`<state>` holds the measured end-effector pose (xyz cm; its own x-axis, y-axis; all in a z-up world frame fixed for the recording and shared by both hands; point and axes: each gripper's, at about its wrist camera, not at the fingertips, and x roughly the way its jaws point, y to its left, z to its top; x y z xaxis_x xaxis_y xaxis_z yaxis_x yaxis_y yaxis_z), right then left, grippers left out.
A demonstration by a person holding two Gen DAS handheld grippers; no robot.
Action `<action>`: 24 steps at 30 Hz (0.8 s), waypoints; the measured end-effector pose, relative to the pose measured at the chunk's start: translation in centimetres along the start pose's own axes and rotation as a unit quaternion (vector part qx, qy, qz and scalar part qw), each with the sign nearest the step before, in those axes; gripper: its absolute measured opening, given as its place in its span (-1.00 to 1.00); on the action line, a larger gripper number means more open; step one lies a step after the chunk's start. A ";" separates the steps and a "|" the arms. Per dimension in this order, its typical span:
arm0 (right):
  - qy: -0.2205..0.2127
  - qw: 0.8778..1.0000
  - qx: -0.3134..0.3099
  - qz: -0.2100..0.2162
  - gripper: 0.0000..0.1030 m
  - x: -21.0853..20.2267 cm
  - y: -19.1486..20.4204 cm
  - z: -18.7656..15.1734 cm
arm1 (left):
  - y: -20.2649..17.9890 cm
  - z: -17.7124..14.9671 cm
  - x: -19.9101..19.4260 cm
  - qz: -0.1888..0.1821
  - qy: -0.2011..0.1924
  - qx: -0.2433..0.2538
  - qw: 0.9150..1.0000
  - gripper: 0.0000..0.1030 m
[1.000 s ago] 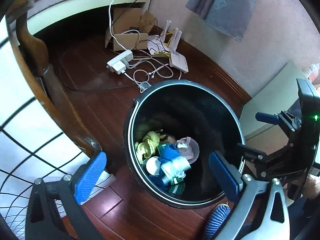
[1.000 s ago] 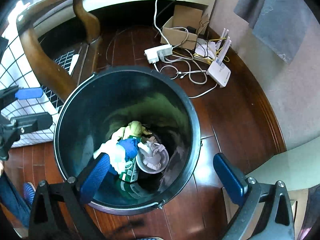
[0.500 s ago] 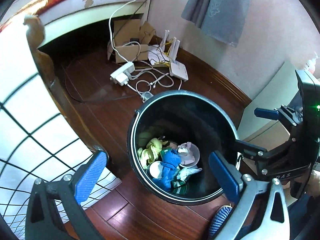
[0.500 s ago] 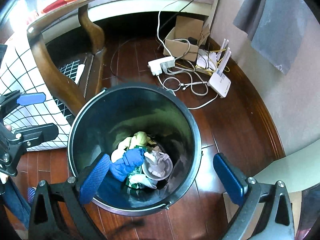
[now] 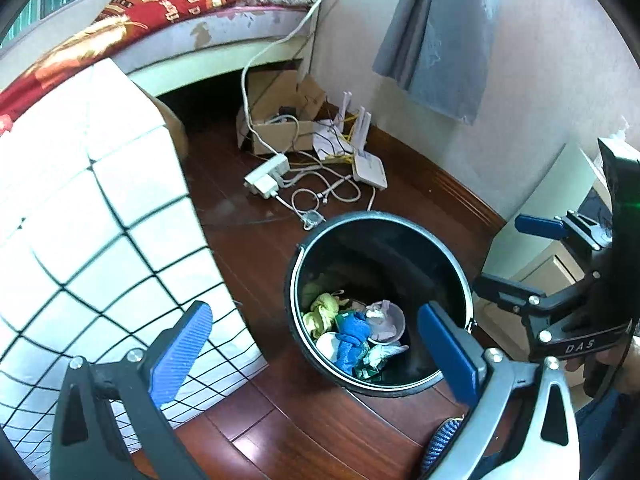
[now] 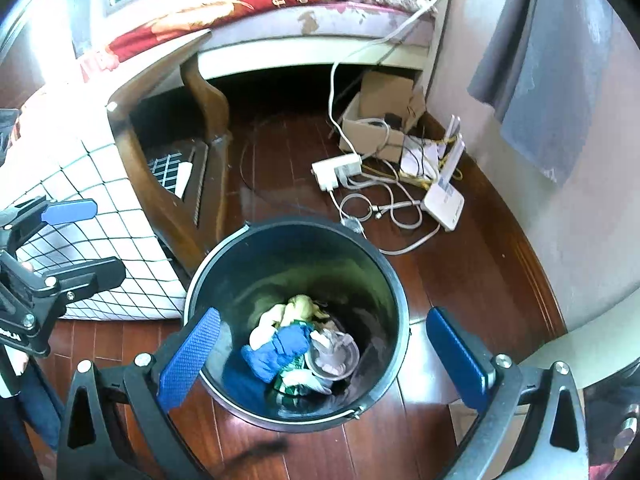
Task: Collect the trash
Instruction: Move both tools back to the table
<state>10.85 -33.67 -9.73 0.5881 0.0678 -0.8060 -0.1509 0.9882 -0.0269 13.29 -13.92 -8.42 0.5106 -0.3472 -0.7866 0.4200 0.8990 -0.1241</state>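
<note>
While the black trash bin (image 6: 296, 320) stands upright, mouth upward, we note crumpled trash (image 6: 298, 350) inside; left gripper (image 5: 316, 350) and right gripper (image 6: 320, 354) above it gape wide, empty.

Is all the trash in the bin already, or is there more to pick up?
Done: the black bin already holds a blue cloth, yellow-green scraps and a clear cup. In hand: nothing; the left gripper and right gripper are both open. Left: no loose trash shows on the floor here.
</note>
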 end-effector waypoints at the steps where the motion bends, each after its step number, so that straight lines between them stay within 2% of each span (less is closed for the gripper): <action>1: -0.005 1.000 -0.002 0.001 1.00 -0.4 0.3 0.2 | 0.1 0.1 -0.6 0.003 -0.005 -0.001 1.000 1.00; 13: -0.064 0.998 -0.012 0.026 1.00 -4.2 3.3 3.4 | 2.6 1.0 -6.2 0.031 -0.054 -0.013 0.998 1.00; 24: -0.100 0.992 -0.054 0.059 1.00 -5.5 8.9 6.8 | 6.6 0.9 -9.3 0.065 -0.083 -0.040 0.994 1.00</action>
<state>11.68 -24.36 -1.54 0.7054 0.2178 -0.6745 -0.3055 0.9521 -0.0120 11.95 -4.93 -1.39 0.6754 -0.2602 -0.6900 0.2849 0.9551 -0.0813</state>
